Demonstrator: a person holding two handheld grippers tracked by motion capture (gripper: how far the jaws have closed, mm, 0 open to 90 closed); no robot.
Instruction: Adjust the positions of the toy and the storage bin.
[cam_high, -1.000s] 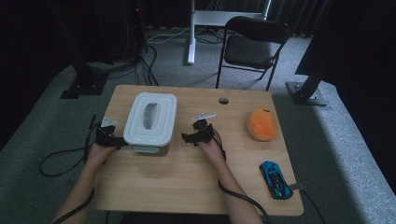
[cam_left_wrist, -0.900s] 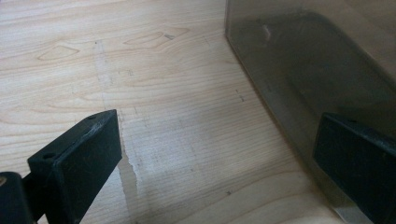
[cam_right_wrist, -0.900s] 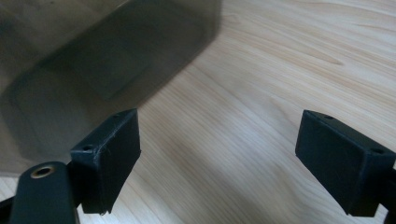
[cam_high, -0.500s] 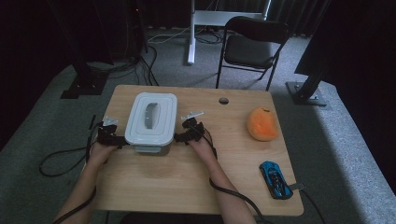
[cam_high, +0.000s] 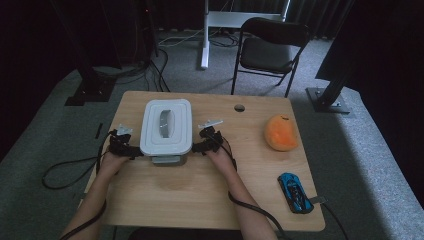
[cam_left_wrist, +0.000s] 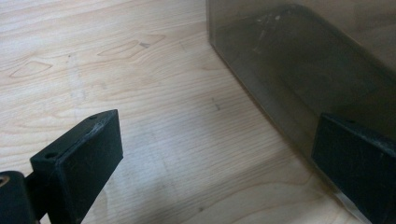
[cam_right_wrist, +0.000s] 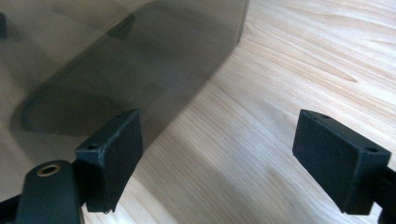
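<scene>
The left gripper (cam_high: 131, 149) and right gripper (cam_high: 198, 146) flank a lidded box (cam_high: 166, 125) on the table (cam_high: 200, 195), jaws spread wide and holding nothing. In the left gripper view one jaw lies against the box's smoky wall (cam_left_wrist: 299, 70); in the right gripper view one jaw sits at the wall's foot (cam_right_wrist: 140, 60). Bare wood lies open toward the near edge. To the right, well apart, sit an orange plush (cam_high: 280, 132) and a blue toy car (cam_high: 295, 192) near the corner. Beyond the far edge stands a folding chair (cam_high: 270, 50) on grey carpet.
</scene>
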